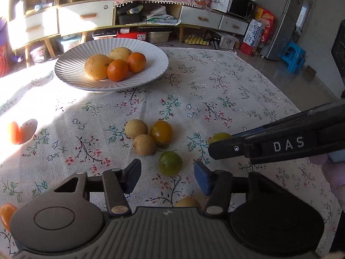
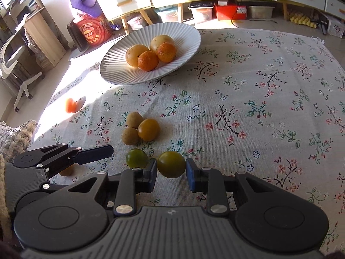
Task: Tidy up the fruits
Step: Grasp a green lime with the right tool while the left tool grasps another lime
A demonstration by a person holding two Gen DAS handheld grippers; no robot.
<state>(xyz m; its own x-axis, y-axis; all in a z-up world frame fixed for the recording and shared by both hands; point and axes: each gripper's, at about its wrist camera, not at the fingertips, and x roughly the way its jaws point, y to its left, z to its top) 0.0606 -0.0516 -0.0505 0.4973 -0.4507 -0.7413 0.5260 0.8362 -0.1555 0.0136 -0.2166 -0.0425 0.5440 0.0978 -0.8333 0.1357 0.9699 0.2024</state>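
My right gripper (image 2: pixel 171 171) is shut on a yellow-green round fruit (image 2: pixel 171 164) just above the floral tablecloth. My left gripper (image 1: pixel 167 178) stands open, and a green fruit (image 1: pixel 170 163) lies on the cloth level with its fingertips, touching neither pad. In the left wrist view the right gripper (image 1: pixel 224 149) reaches in from the right with its fruit (image 1: pixel 218 137) partly hidden. A white ribbed plate (image 1: pixel 71 73) at the back holds two yellow fruits and two oranges (image 1: pixel 117 70). Two tan fruits (image 1: pixel 136 128) and a yellow-orange one (image 1: pixel 161 132) cluster mid-table.
A small orange fruit (image 1: pixel 15 132) lies in sunlight at the left. Another (image 1: pixel 6 215) sits by the near left edge, and a tan fruit (image 1: pixel 186 201) lies under the left gripper. Cabinets, boxes and a blue stool (image 1: pixel 294 56) stand beyond the table.
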